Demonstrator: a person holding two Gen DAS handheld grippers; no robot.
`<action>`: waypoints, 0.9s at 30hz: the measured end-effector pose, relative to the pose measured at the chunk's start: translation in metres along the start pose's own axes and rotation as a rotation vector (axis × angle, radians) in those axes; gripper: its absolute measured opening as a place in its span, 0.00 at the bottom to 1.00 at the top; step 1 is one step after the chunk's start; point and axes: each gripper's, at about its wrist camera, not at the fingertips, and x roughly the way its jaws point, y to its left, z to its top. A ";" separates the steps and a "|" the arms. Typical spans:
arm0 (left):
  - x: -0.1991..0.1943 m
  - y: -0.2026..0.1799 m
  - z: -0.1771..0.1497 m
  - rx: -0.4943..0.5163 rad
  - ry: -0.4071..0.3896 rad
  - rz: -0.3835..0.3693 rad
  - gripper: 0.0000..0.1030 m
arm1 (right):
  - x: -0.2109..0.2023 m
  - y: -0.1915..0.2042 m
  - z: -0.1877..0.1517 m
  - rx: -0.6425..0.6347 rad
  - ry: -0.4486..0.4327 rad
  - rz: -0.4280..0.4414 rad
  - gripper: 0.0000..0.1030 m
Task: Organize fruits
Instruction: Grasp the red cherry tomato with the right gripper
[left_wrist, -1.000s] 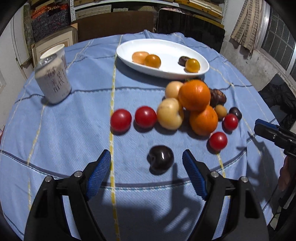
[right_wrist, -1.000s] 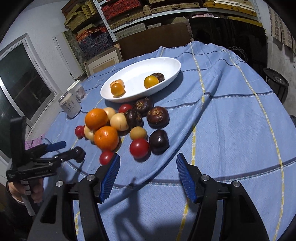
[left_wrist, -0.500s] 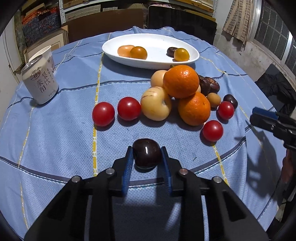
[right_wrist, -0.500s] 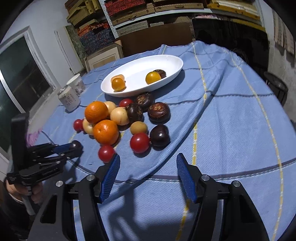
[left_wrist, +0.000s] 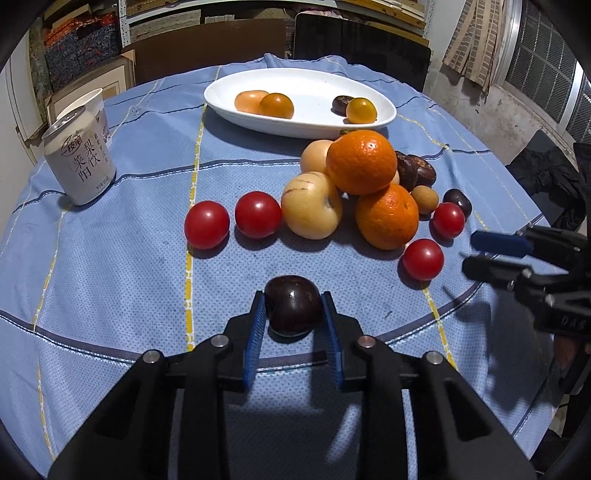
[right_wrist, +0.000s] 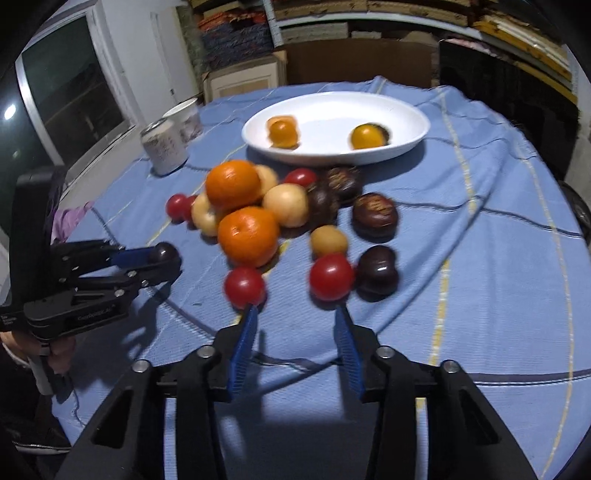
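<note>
Right wrist view blurred. Left tongs (left_wrist: 293, 306) clamped on dark plum (left_wrist: 293, 304), low over bench (left_wrist: 110, 266). Right tongs (right_wrist: 295, 325) closing, nothing between, near red tomato (right_wrist: 331, 277). Blue checked cloth (left_wrist: 369, 424); white dish (left_wrist: 314, 122) behind fruit pile; drink can (left_wrist: 79, 162); shelving behind.

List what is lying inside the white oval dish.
In the white oval dish: a pale orange fruit touching a darker orange round one, and a yellow-orange round fruit partly covering a dark brown one. The near rim hides nothing more that shows.
</note>
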 end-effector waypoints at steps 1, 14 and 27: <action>0.000 0.000 0.000 0.000 -0.001 -0.001 0.28 | 0.001 0.005 0.000 -0.012 0.000 0.013 0.40; 0.001 0.001 0.000 0.002 -0.001 -0.005 0.28 | 0.037 0.033 0.018 -0.098 0.043 -0.008 0.30; 0.002 -0.002 0.003 0.002 0.005 0.011 0.29 | 0.033 0.029 0.012 -0.070 0.027 0.002 0.29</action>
